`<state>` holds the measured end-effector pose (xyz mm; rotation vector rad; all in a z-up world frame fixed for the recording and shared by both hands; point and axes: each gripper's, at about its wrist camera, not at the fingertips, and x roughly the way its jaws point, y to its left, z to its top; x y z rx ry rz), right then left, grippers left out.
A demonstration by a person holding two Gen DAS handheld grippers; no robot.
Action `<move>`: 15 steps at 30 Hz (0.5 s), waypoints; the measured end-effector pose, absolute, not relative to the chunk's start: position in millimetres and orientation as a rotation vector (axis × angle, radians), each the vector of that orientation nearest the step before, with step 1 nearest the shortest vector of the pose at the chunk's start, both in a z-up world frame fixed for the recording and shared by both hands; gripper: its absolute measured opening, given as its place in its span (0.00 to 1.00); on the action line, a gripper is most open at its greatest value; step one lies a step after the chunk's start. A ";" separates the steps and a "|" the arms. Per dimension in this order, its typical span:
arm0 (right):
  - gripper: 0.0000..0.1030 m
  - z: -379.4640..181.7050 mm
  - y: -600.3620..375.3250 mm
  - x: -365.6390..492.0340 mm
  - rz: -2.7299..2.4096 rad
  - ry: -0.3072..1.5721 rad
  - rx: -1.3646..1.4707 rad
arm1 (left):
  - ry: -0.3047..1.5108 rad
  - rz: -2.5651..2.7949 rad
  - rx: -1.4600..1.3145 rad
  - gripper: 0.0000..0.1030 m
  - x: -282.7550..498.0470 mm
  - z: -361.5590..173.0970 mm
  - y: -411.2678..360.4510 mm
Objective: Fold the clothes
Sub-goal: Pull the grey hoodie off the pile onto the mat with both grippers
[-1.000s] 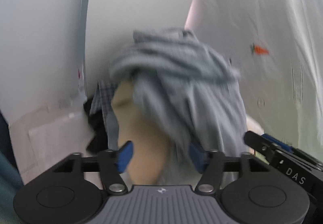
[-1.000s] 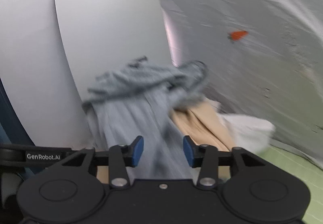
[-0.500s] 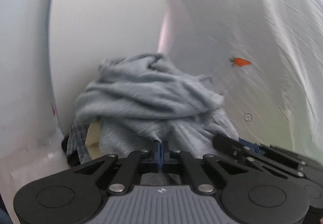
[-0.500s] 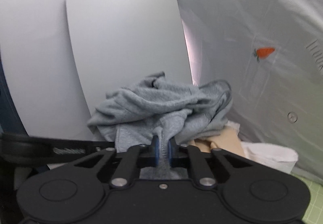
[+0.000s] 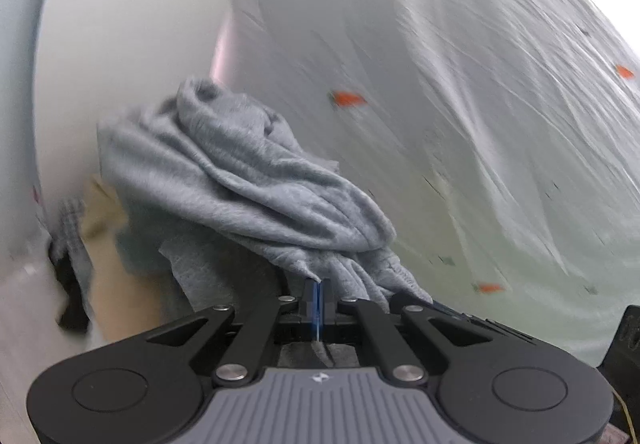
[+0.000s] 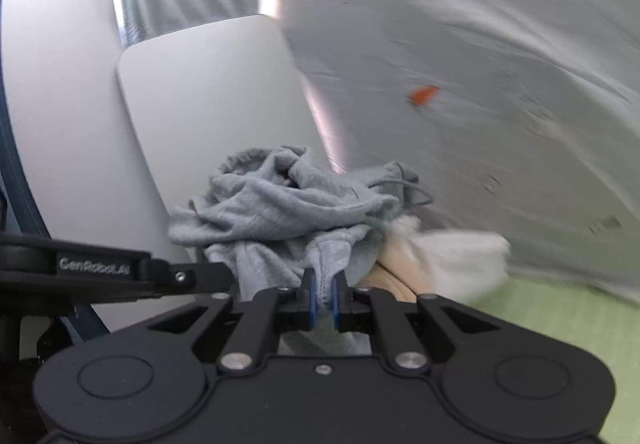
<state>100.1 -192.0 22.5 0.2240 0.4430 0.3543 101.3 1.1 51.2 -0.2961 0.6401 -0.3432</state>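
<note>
A crumpled grey knit garment (image 5: 248, 184) hangs bunched in front of both grippers. My left gripper (image 5: 318, 294) is shut on a thin fold of its near edge, blue pads pressed together. In the right wrist view the same grey garment (image 6: 288, 204) is bunched ahead, and my right gripper (image 6: 323, 302) is shut on a thicker fold of it, cloth showing between the blue pads. The right gripper's black fingers (image 5: 460, 318) reach in at the lower right of the left wrist view. The left gripper's arm (image 6: 100, 268) crosses the left side of the right wrist view.
A beige garment (image 6: 394, 264) and a white cloth (image 6: 452, 256) lie behind the grey one, over a green surface (image 6: 560, 324). A checked cloth (image 5: 70, 228) and something black (image 5: 70, 296) sit at left. White panels (image 6: 216, 104) and a draped white sheet (image 5: 480, 124) stand behind.
Both grippers went from open to shut on the grey garment. Both then swung sideways with it, and the garment came off the pile, stretched out and bunched between them.
</note>
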 end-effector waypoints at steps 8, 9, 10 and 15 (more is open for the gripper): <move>0.07 -15.4 -254.7 36.1 0.175 0.565 0.268 | 0.792 -0.477 -0.148 0.00 54.7 7.3 -71.7; 0.07 -19.0 -261.9 27.0 0.155 0.577 0.274 | 0.808 -0.492 -0.132 0.00 48.0 2.0 -80.2; 0.07 -20.7 -268.4 19.2 0.140 0.586 0.275 | 0.821 -0.505 -0.116 0.00 40.6 -2.1 -89.1; 0.07 -20.8 -299.4 -23.4 0.080 0.610 0.265 | 0.843 -0.588 -0.078 0.00 7.5 -6.5 -134.6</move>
